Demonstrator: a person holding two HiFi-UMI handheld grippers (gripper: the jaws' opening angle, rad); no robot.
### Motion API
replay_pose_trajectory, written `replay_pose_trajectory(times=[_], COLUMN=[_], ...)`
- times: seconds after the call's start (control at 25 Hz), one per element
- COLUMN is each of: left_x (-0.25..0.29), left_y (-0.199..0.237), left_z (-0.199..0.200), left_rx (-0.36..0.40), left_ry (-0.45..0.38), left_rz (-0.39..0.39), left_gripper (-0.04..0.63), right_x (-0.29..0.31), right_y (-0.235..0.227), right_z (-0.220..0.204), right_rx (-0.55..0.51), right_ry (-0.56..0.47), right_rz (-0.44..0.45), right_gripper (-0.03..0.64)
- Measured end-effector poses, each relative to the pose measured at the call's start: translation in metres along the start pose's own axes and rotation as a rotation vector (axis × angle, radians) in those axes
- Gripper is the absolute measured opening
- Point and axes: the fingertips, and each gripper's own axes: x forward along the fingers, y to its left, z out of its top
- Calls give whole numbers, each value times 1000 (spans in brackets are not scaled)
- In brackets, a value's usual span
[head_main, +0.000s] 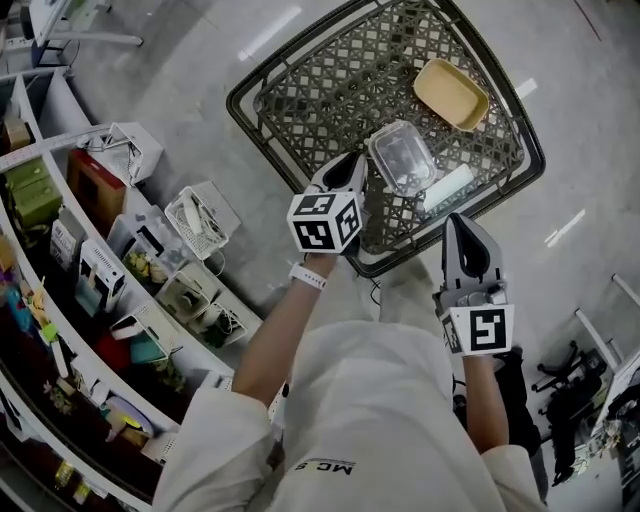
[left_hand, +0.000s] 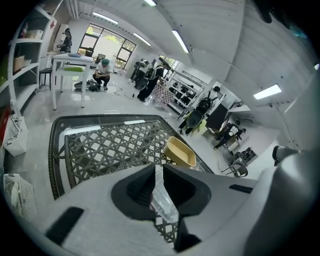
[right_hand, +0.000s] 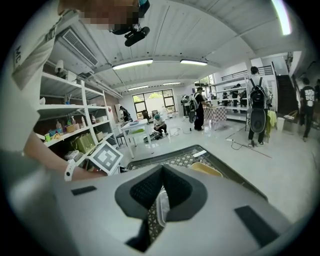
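Observation:
A dark woven-mesh basket cart (head_main: 250, 92) stands on the grey floor in front of me. In it lie a clear plastic container (head_main: 402, 157), a yellow tray (head_main: 451, 94) and a white oblong thing (head_main: 448, 188). My left gripper (head_main: 358, 166) is shut on the container's near left rim. In the left gripper view the clear plastic (left_hand: 165, 200) runs between the closed jaws of that gripper (left_hand: 158, 172), with the yellow tray (left_hand: 180, 152) beyond. My right gripper (head_main: 462, 226) hangs over the cart's near rim. Its jaws (right_hand: 161, 182) are shut with nothing between them, and the container (right_hand: 162, 210) shows below.
Shelves (head_main: 40, 200) stocked with goods run along the left. White wire baskets (head_main: 200, 222) sit on the floor beside them. A white table (left_hand: 70, 62) and several people stand farther off in the room. Black chairs (head_main: 570, 385) are at the right.

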Motion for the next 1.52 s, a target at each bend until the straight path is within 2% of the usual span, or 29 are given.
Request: replay_pose_trajectory(times=[0.04, 0.08, 0.52, 0.84, 1.16, 1.24, 1.4, 1.52], left_x=[6, 11, 60, 89, 105, 107, 109, 108], left_y=[2, 4, 37, 46, 44, 45, 44, 44], left_z=[-2, -5, -42, -58, -61, -61, -58, -58], left_rx=[3, 4, -110, -114, -103, -92, -43, -64], left_ry=[6, 13, 107, 146, 176, 182, 174, 178], left_rz=[-1, 0, 24, 19, 5, 20, 44, 52], left_gripper=[44, 92, 106, 112, 101, 66, 37, 28], right_x=[1, 2, 5, 1, -1, -2, -3, -5], right_y=[-1, -3, -17, -20, -20, -19, -18, -16], right_z=[-4, -7, -39, -56, -55, -53, -52, -52], right_rx=[3, 8, 63, 85, 105, 104, 104, 103], right_ry=[6, 13, 67, 105, 105, 99, 87, 86], right_rz=[2, 1, -26, -36, -42, -41, -46, -46], right_gripper=[17, 17, 17, 17, 17, 17, 17, 17])
